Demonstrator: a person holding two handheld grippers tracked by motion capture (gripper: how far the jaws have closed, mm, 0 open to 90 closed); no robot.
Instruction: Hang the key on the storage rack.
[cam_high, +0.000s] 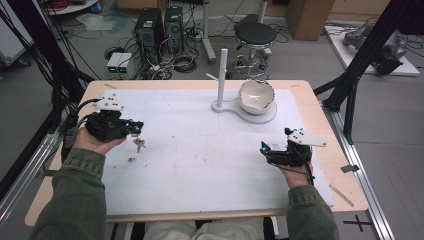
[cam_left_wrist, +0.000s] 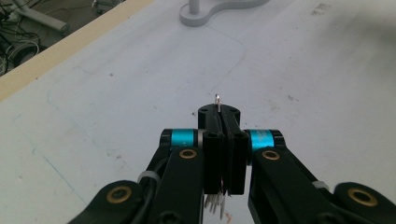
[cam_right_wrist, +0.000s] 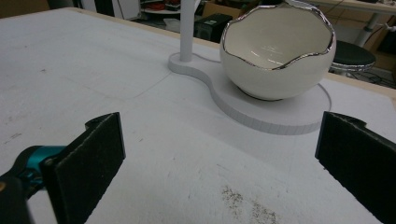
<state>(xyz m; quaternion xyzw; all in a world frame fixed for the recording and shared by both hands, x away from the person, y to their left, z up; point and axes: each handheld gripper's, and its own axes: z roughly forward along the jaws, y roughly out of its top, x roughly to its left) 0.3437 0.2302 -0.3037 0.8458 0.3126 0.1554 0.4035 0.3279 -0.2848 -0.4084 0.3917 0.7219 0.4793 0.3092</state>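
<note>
Left gripper (cam_high: 134, 126): jaws clamped on a key ring (cam_left_wrist: 217, 99), keys (cam_high: 139, 145) hanging beneath. Right gripper (cam_right_wrist: 219, 154): jaws wide apart, facing the white eggshell-shaped bowl (cam_right_wrist: 276, 49). Bowl sits on a white stand base (cam_right_wrist: 280, 120).

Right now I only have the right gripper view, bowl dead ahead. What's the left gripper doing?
Observer: The left gripper is shut on keys, which hang below its jaws.
Operator: Anything else lying near it?
Observer: A small metal bit lies on the mat, nearer the person than the keys.
Operator: The post beside the bowl is cut off for me. What's up top?
Observer: The post rises well above the bowl's rim, with a side peg partway up.
</note>
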